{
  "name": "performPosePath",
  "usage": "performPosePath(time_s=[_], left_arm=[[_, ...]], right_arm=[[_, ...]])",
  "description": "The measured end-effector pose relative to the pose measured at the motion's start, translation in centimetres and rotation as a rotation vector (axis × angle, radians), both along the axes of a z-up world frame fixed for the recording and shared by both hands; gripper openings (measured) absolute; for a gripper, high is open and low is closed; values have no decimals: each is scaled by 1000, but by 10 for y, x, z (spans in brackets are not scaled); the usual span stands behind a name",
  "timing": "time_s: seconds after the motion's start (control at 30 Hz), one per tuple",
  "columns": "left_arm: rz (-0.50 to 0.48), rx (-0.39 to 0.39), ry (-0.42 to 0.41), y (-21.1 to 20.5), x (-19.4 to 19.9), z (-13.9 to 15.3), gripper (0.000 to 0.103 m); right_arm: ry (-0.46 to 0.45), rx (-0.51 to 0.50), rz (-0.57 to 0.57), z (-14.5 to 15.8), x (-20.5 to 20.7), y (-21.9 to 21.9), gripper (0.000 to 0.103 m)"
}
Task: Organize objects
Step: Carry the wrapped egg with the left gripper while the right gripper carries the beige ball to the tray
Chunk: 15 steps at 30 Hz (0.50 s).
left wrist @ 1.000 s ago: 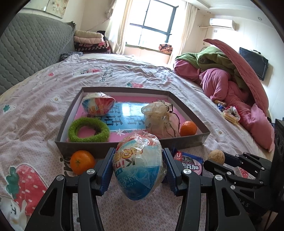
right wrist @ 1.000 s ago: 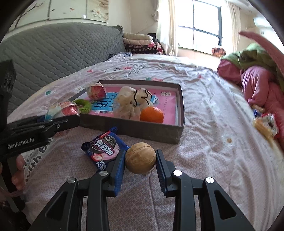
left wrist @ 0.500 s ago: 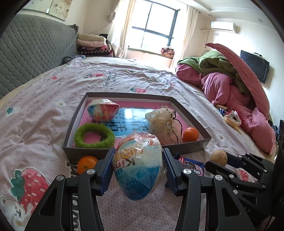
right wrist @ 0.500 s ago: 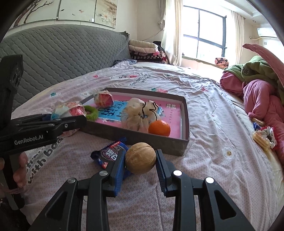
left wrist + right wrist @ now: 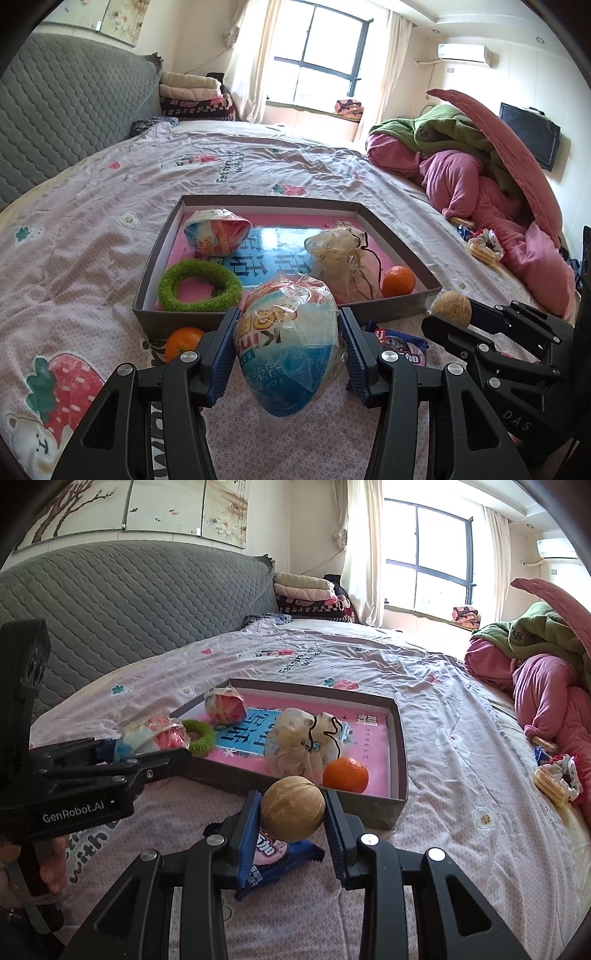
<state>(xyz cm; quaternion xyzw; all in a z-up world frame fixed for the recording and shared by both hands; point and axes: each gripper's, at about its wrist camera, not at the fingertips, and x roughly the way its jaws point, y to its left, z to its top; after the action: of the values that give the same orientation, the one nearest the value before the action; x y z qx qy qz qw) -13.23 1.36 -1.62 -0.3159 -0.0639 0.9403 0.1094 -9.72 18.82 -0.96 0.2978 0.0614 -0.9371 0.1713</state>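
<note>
The left gripper is clamped on a plastic-wrapped toy egg, held above the bed at the near edge of the box. The right gripper grips a walnut above a blue snack packet lying on the bed. Inside the box lie a second wrapped egg, a green ring, a gauze pouch and an orange. Another orange sits on the bed just near the box's front wall.

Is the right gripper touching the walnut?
Touching. The right wrist view shows the right gripper with both blue fingers pressed against the walnut, holding it off the bedspread.
</note>
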Motion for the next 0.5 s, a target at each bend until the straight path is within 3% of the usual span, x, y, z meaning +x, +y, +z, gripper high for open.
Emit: performPosePath(time_s=[0.5], left_arm=[[-5, 4, 0, -1, -4, 2, 54]], right_arm=[[5, -9, 7, 6, -6, -1, 34]])
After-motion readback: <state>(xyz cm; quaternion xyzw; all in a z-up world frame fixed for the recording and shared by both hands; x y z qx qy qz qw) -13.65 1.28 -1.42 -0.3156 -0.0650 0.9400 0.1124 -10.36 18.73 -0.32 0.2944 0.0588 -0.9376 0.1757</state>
